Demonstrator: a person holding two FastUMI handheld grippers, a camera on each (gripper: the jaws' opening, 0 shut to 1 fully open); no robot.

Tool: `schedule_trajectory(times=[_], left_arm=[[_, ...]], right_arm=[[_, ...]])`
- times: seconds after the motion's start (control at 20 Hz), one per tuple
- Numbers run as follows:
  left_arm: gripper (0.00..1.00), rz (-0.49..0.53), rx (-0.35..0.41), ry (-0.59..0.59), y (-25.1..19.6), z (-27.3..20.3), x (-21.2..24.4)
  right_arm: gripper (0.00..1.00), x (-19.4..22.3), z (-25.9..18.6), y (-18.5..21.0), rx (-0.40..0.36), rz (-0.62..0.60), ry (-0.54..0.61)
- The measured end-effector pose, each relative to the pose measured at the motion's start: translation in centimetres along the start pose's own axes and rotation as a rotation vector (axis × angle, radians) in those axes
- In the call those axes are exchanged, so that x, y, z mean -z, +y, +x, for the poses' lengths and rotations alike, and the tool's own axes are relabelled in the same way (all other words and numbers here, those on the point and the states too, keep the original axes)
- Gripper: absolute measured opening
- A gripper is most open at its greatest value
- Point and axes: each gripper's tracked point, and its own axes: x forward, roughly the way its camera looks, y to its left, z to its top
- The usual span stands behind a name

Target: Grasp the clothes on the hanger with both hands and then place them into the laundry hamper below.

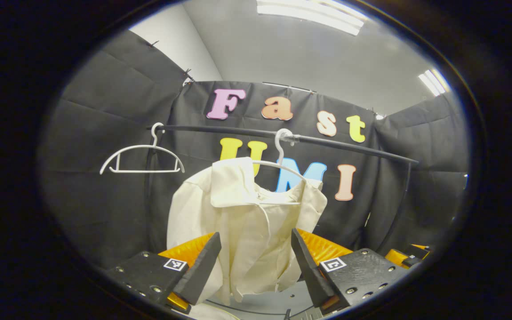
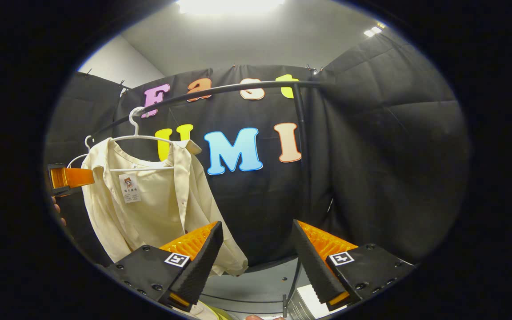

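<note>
A cream shirt (image 1: 251,218) hangs on a white hanger (image 1: 282,166) hooked over the black rail (image 1: 349,149). My left gripper (image 1: 256,266) is open, and the shirt's lower front hangs just ahead, in line with the gap between its fingers. In the right gripper view the same shirt (image 2: 149,200) hangs at the left on its hanger (image 2: 136,133), with the left gripper (image 2: 67,178) at its far shoulder. My right gripper (image 2: 258,262) is open with nothing between its fingers, to the right of the shirt's hem.
An empty white hanger (image 1: 142,160) hangs at the rail's left end. The rack's upright pole (image 2: 302,155) stands ahead of my right gripper, its grey base (image 2: 256,284) below. Part of the right gripper (image 1: 409,253) shows low at the right.
</note>
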Motion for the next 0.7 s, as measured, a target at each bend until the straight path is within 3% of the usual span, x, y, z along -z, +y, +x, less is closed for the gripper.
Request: schedule_trajectory(times=[0.15, 0.3, 0.5, 0.55, 0.6, 0.65, 0.7], left_arm=[[0.93, 0.036, -0.047, 0.008, -0.9, 3.4, 0.8], [0.89, 0.070, -0.115, 0.008, -0.8, 6.2, 1.2], [0.89, 0.107, -0.250, 0.021, 1.4, 9.4, 2.4], [0.93, 0.121, -0.288, 0.025, 2.1, 9.9, 2.8], [0.89, 0.130, -0.326, 0.023, 2.9, 10.3, 2.9], [0.93, 0.133, -0.353, 0.018, 3.5, 10.7, 2.9], [0.93, 0.141, -0.378, 0.005, 3.9, 11.0, 2.6]], right_arm=[[0.98, 0.4, 3.3, 0.2, -0.036, -0.001, 0.008], [0.98, 1.0, 6.2, 0.7, -0.082, -0.002, 0.025], [0.98, 1.9, 8.9, 1.9, -0.158, -0.014, 0.047], [0.98, 2.2, 9.3, 2.2, -0.177, -0.020, 0.055], [0.98, 2.5, 9.7, 2.4, -0.196, -0.027, 0.065], [0.98, 2.9, 10.0, 2.4, -0.214, -0.031, 0.073], [0.93, 3.1, 10.2, 2.7, -0.230, -0.036, 0.080]])
